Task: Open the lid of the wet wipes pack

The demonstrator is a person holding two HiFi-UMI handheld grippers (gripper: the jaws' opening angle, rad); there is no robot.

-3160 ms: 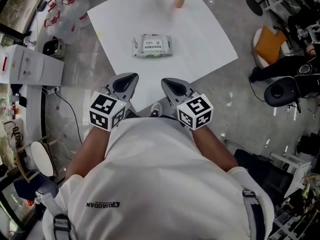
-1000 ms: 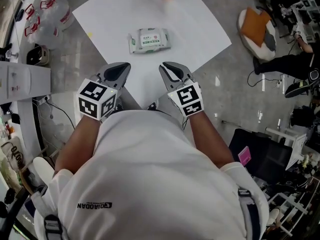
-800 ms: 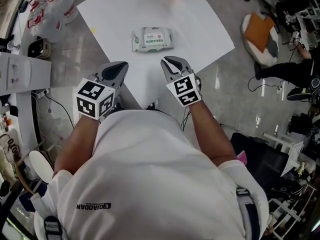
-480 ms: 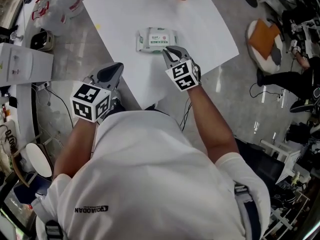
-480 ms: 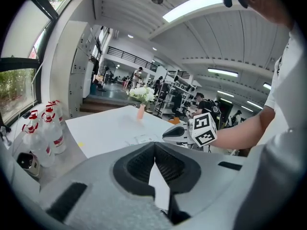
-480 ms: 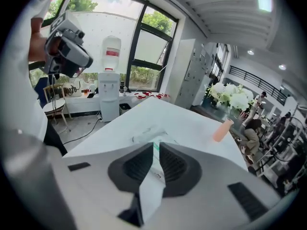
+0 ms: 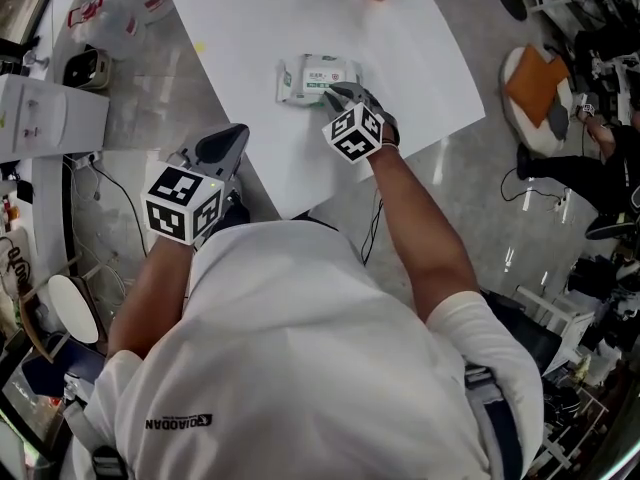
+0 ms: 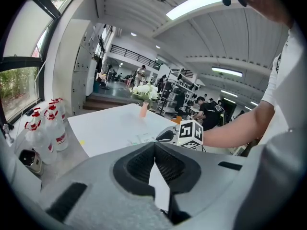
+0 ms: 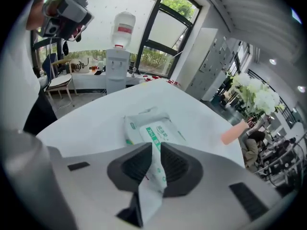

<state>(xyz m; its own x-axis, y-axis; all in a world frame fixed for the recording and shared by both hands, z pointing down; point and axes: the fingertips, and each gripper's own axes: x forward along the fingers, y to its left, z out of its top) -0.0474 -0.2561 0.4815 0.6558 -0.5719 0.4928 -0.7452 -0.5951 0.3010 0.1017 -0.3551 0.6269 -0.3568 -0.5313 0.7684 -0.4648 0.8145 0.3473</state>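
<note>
The grey two-jaw right gripper (image 7: 335,90) is hanging just over the white-and-green soft plastic wet wipes pack (image 7: 318,76), its jaws opening to a narrow slit with nothing pinched between them. The likely risk is that the tips catch the soft wrapper instead of the lid's edge and drag or lift the whole light pack, since nothing is pinning it down. The pack is lying flat on the white square table (image 7: 420,48), directly ahead of and below the right gripper's tips, with its printed top showing through the slit. The matching left gripper (image 7: 238,136), its jaws pressed together and empty, is waiting well back from the pack, near the table's edge.
</note>
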